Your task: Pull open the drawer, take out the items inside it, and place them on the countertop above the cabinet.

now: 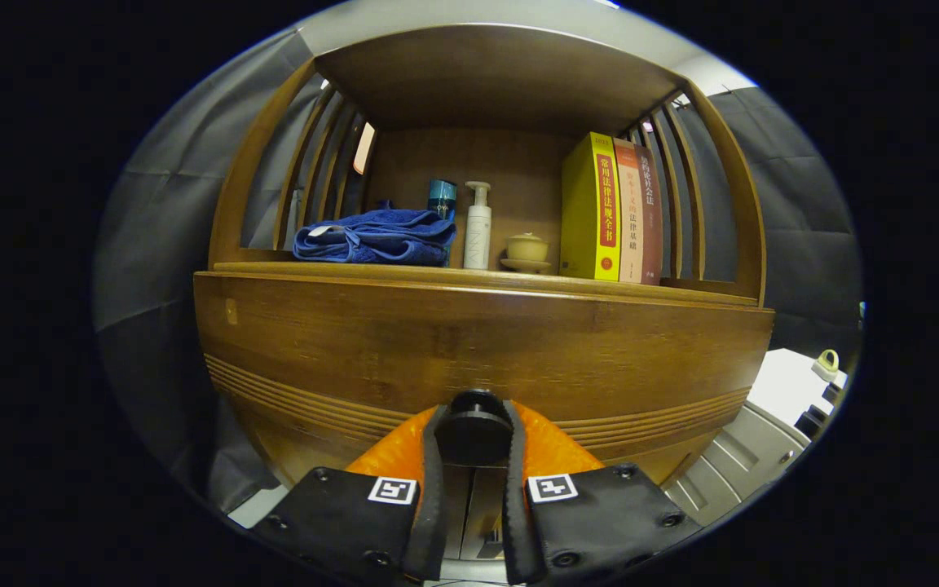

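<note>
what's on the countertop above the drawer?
On the countertop: blue towel, teal jar behind it, pump bottle, lidded cup, three books. Drawer contents hidden; tongs grip its knob.

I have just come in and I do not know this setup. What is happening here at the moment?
A hand-held gripper has both fingers closed on the round black knob of a wooden drawer front, which looks shut, so nothing is taken out yet. On the countertop above stand a folded blue towel, a white pump bottle, a small lidded cup and three books.
</note>
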Motion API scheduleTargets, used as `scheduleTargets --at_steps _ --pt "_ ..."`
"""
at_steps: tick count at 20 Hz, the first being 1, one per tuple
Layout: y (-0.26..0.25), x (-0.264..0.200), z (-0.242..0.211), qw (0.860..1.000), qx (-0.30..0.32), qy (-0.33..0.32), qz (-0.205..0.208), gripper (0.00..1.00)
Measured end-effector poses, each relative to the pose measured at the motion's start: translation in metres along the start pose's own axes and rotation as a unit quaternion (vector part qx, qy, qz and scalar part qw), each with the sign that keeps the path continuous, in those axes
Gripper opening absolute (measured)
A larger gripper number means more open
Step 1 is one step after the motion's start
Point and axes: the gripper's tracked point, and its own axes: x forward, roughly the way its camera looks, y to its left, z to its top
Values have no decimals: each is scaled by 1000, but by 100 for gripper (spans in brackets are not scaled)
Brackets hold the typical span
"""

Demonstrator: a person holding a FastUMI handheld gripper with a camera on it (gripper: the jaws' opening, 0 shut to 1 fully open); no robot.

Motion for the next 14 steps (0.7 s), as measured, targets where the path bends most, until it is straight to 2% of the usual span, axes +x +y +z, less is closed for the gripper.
scheduleTargets --at_steps 10,14 --pt "4 -67 -9 999 19 31 -1 36" --pt "6 -97 -13 999 8 31 -2 36"
